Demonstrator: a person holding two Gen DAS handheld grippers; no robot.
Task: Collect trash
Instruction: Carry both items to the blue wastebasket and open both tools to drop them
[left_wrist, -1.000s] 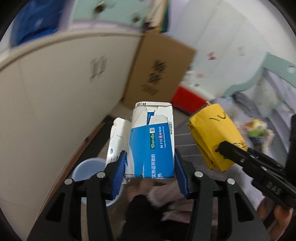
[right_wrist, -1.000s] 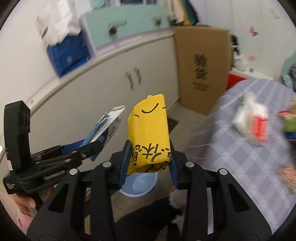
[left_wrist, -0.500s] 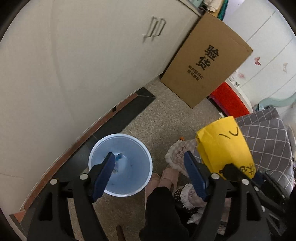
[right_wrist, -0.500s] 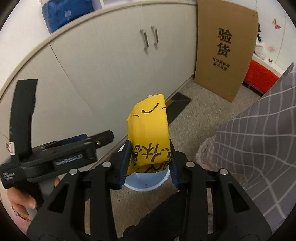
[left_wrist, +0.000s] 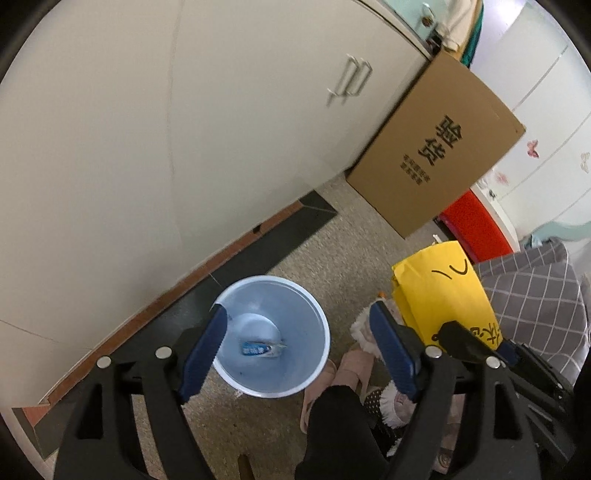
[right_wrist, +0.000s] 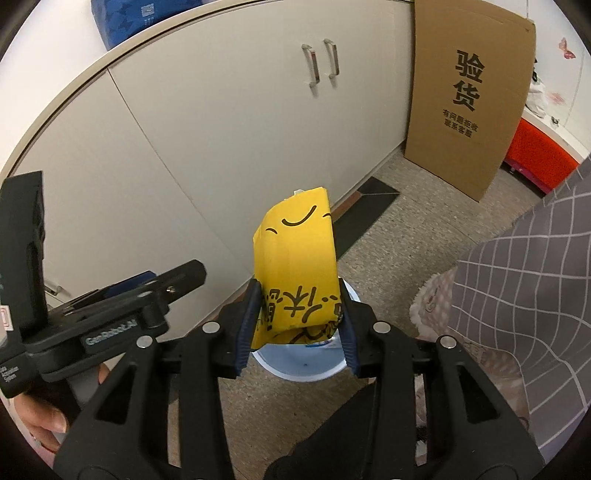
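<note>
From the left: my left gripper (left_wrist: 295, 343) hangs over the pale blue bin (left_wrist: 271, 336) on the floor beside the white cabinet (left_wrist: 155, 122), its fingers spread wide with nothing between them. A blue-and-white carton (left_wrist: 263, 348) lies flat at the bottom of the bin. To its right, my right gripper (right_wrist: 297, 325) has its fingers closed on the lower end of a yellow packet (right_wrist: 295, 273), which stands upright above the bin's rim. The packet's long axis runs along the fingers, with its printed smile at the far end, pointing away from me. I judge it light and soft, creasing under pressure, so a hold low across its width suits it. A brown cardboard box (right_wrist: 469, 92) leans by the cabinet, far right.
</note>
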